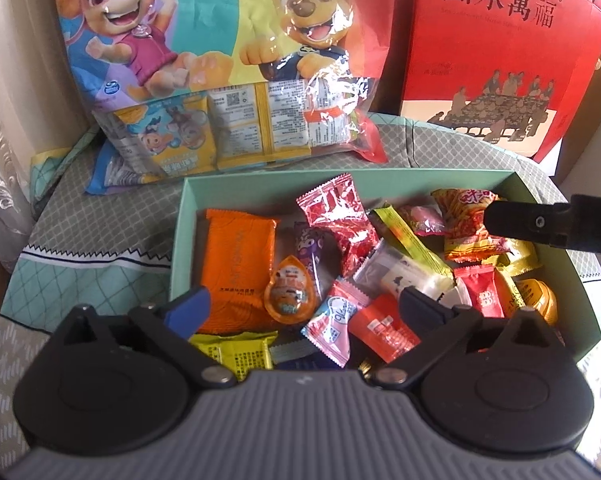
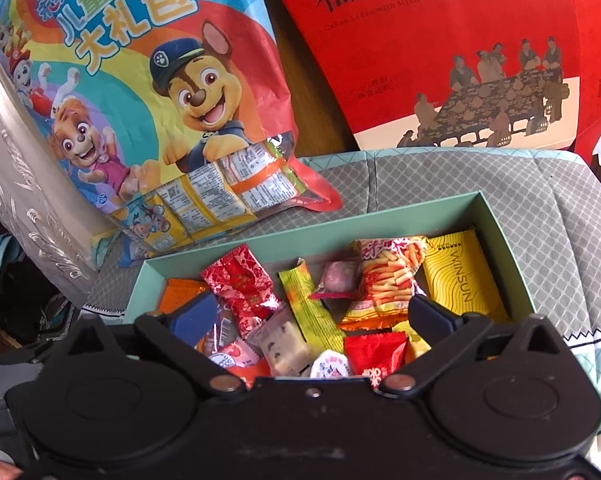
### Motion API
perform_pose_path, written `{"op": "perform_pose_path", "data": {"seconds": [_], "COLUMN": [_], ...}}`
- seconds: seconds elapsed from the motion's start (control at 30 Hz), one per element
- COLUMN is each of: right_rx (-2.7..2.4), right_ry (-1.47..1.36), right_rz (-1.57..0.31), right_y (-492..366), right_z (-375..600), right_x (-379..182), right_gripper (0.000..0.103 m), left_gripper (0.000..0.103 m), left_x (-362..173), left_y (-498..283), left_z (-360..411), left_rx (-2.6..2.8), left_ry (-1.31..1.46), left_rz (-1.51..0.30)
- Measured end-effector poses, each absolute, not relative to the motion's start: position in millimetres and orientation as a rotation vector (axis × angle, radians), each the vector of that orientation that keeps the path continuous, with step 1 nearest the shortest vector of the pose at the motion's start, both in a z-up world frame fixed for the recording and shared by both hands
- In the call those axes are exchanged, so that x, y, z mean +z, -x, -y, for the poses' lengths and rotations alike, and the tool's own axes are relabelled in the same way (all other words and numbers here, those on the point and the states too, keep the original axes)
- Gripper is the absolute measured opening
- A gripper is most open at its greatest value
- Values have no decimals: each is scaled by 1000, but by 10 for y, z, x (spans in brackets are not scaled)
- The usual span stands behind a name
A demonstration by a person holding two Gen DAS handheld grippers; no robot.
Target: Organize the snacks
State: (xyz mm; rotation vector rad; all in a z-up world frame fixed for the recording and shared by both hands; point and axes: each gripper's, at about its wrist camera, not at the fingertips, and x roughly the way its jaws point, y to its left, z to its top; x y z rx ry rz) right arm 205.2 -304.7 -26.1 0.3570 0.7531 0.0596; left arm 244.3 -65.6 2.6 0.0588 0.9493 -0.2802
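Since loose snacks (image 1: 328, 236) all sit inside green box (image 1: 380, 178), both grippers hover empty w/ jaws apart: left gripper (image 1: 304, 300), right gripper (image 2: 306, 316), prob done dropping

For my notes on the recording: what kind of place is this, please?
Probably a room in a home: a patterned cloth covers the surface, a lace curtain hangs beside it, and a red gift box stands behind the snack box.

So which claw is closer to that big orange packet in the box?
Left. The left claw hangs open right beside the orange packet; the right claw hovers open farther toward the box's other end.
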Motion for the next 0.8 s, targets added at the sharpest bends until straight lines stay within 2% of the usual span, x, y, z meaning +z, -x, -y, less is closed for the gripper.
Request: {"op": "perform_pose_path", "data": {"seconds": [0.47, 0.8], "right_rx": [41, 28], "right_ry": [-375, -395], "right_rz": [-760, -779], "right_y": [-1290, -760], "right_z": [3071, 3092], "right_x": [-121, -188], "right_gripper": [103, 103], "left_gripper": [103, 103], "left_x": [304, 311], "left_y": [-1829, -1421], "left_z": [587, 427], "left_rx": [-306, -274], "left_ry": [-58, -53], "left_rz": [-926, -940]}}
